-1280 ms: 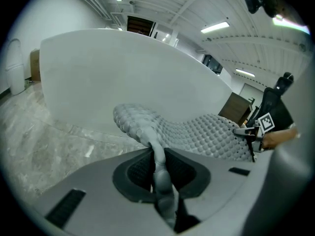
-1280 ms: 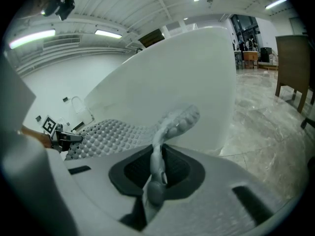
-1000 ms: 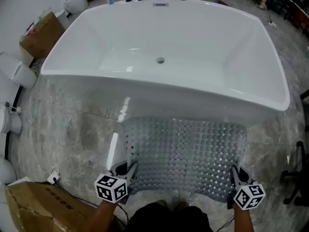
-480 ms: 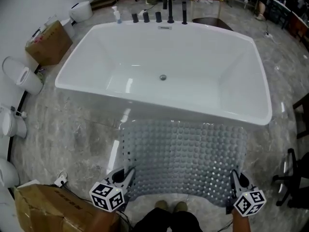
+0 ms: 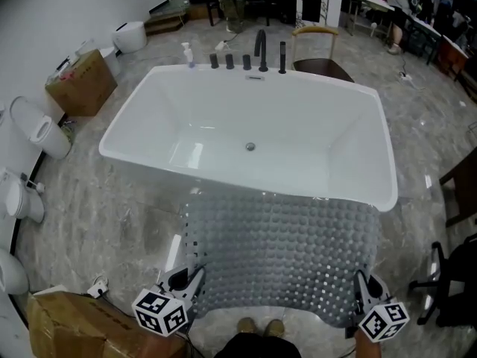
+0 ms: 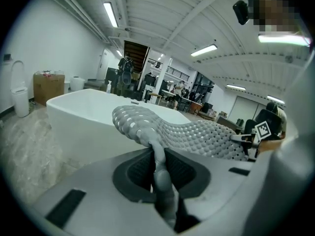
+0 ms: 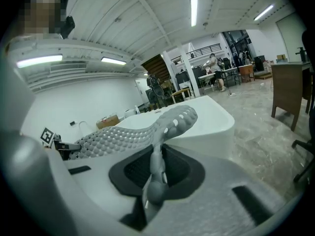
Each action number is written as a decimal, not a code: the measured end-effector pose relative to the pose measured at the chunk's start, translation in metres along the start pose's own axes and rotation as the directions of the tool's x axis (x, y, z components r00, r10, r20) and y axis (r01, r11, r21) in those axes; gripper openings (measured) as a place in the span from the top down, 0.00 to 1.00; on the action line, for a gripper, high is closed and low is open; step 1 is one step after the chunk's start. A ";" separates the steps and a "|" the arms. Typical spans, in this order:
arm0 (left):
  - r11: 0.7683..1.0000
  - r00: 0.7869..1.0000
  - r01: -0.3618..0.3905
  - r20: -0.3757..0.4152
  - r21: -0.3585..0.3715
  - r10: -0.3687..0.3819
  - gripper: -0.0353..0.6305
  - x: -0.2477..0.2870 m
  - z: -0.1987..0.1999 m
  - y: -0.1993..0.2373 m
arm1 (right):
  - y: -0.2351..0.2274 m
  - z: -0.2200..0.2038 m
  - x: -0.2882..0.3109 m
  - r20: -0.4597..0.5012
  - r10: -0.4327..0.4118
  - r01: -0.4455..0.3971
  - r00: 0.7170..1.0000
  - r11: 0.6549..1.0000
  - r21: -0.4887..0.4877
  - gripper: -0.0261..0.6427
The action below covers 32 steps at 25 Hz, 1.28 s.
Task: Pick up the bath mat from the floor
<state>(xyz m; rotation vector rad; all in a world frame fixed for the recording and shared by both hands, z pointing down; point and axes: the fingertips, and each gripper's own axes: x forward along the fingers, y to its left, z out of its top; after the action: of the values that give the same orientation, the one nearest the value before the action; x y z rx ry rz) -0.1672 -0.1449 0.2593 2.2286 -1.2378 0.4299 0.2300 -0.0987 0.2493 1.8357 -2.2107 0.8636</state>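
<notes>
Gripping bath mat [image 5: 282,252] just in front of bathtub [image 5: 313,125], left gripper [image 5: 195,276] and right gripper [image 5: 360,283] each clamped on a near corner, mat's long axis parallel to bathtub's near rim, neither hand nearer.

The left gripper [image 5: 192,279] and right gripper [image 5: 362,288] are rising together, lifting the bath mat [image 5: 283,248] off the floor [image 5: 112,215]; its far edge is now overlapping the bathtub [image 5: 145,157] rim.
</notes>
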 end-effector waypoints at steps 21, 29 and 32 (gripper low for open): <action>0.997 0.987 0.049 0.152 0.061 -0.057 0.86 -0.112 0.097 -0.075 | 0.037 0.100 -0.127 0.186 0.061 -0.058 0.981 0.998 -0.021 0.89; 0.995 0.977 0.056 0.200 0.079 -0.071 0.86 -0.140 0.115 -0.092 | 0.047 0.118 -0.156 0.235 0.079 -0.071 0.969 0.997 -0.044 0.89; 0.994 0.974 0.063 0.213 0.085 -0.080 0.86 -0.153 0.115 -0.093 | 0.054 0.119 -0.167 0.242 0.086 -0.076 0.967 0.996 -0.050 0.89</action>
<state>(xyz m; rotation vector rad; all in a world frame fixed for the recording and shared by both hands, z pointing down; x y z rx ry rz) -0.1669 -0.0716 0.0597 2.4296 -1.2624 0.2147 0.2494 -0.0116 0.0568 1.9374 -2.4435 0.6298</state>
